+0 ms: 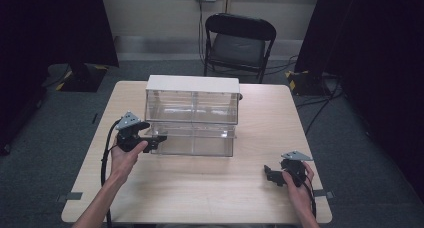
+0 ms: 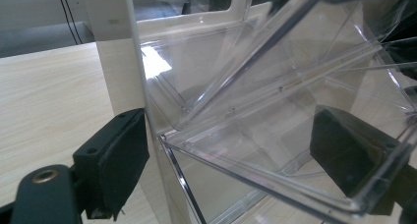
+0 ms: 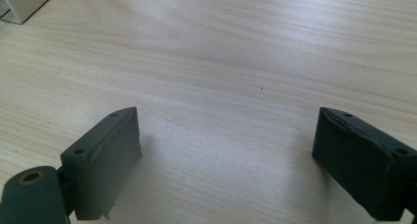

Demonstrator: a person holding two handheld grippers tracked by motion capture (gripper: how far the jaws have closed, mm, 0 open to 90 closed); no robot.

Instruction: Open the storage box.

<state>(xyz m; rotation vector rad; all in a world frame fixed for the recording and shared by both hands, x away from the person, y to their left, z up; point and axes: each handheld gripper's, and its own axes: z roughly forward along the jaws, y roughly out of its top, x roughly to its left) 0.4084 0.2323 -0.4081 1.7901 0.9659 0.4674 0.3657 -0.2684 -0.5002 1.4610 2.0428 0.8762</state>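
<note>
Clear drawer point(image 1: 192, 139) lies just right of the left gripper point(image 1: 156, 139), jaws spread, seemingly straddling its corner; right gripper point(image 1: 270, 174), spread, rests well apart.

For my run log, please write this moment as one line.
left tool: open, jaws astride corner of clear drawer box | right tool: open, over bare table, apart from box

The clear drawer unit point(image 1: 191, 115) stands across the table's point(image 1: 210, 188) middle and far half, blocking passage there. Its lower drawer point(image 1: 192, 140) juts toward the near side, and the left gripper point(image 1: 155, 140) sits at its left corner. The near half lies open around the right gripper point(image 1: 270, 174).
</note>
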